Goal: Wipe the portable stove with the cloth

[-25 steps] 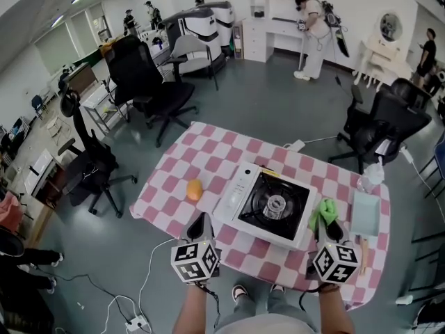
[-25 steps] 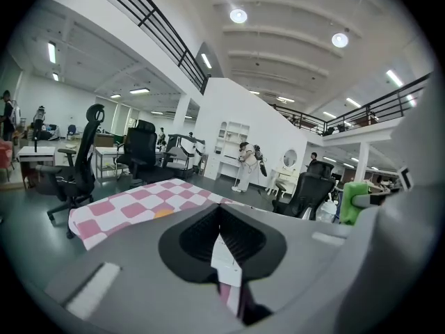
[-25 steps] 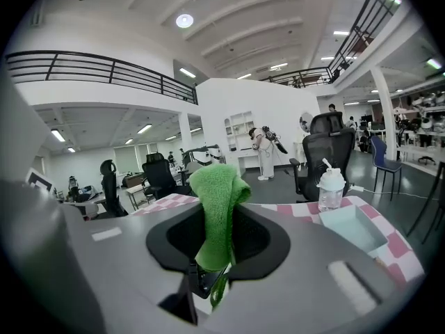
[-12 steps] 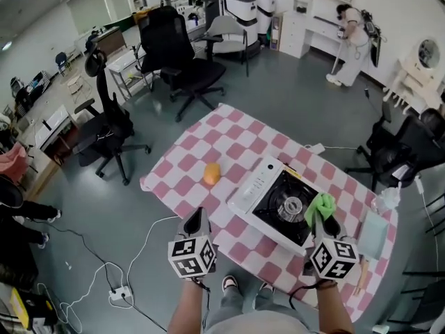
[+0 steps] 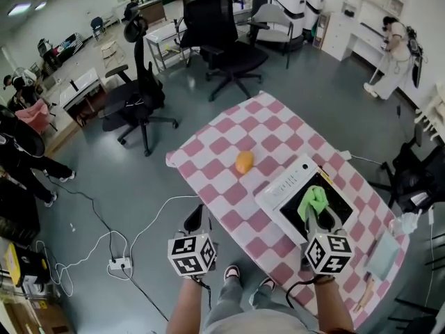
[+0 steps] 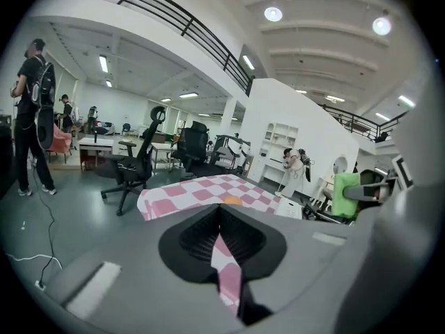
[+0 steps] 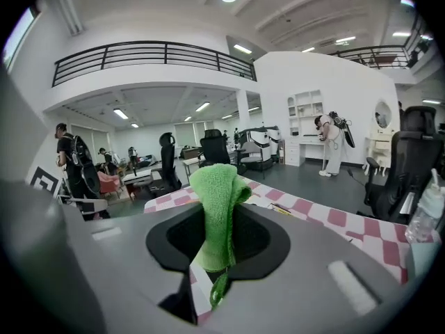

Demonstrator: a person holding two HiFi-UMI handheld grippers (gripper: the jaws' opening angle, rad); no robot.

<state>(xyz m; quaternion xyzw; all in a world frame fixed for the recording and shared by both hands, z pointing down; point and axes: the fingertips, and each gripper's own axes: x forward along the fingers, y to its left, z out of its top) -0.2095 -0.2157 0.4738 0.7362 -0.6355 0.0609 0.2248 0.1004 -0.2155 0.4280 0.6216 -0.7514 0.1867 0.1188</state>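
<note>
Nearby — cloth (image 5: 313,200) over stove (image 5: 284,186), orange (image 5: 244,162), chairs (image 5: 226,47) beyond.

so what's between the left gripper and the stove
Nothing but bare checked tablecloth lies between the left gripper and the portable stove, as the head view shows.

- pink-and-white checked table (image 5: 229,152), on grey floor
- small orange object (image 5: 244,162) near its middle
- portable stove (image 5: 288,186) just beside that
- pale tray (image 5: 384,256) at right end

Green cloth (image 7: 217,214) pinched between the jaws
</note>
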